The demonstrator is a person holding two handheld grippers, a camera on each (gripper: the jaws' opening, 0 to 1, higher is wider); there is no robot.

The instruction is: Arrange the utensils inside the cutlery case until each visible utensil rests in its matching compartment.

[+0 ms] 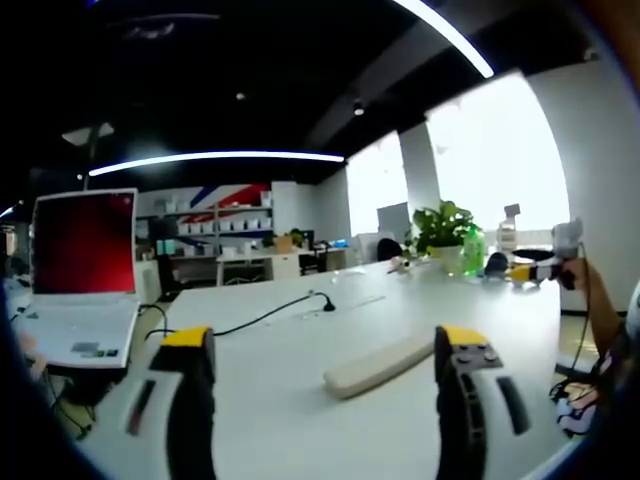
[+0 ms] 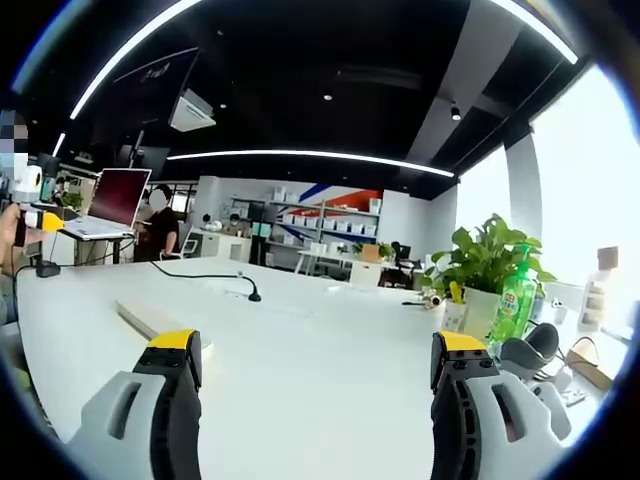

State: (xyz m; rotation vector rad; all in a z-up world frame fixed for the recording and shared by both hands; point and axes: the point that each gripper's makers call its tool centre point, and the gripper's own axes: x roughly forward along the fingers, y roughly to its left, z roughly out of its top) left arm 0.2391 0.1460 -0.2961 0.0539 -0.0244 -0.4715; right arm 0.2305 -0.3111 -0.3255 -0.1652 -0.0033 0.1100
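Observation:
A long, flat cream case [image 1: 385, 362] lies closed on the white table [image 1: 280, 370], just beyond my left gripper [image 1: 323, 340], whose jaws stand wide open with nothing between them. In the right gripper view the same cream case [image 2: 150, 322] lies left of my right gripper [image 2: 317, 345], which is also open and empty over bare table [image 2: 320, 330]. A hand holds the right gripper [image 1: 545, 266] up at the far right of the left gripper view. The left gripper [image 2: 35, 220] shows at the far left edge of the right gripper view.
A laptop [image 1: 85, 270] with a red screen stands at the table's left end. A black cable [image 1: 270, 315] runs across the middle. A potted plant [image 2: 490, 265] and a green bottle [image 2: 515, 300] stand at the other end. A person [image 2: 160, 228] sits behind the table.

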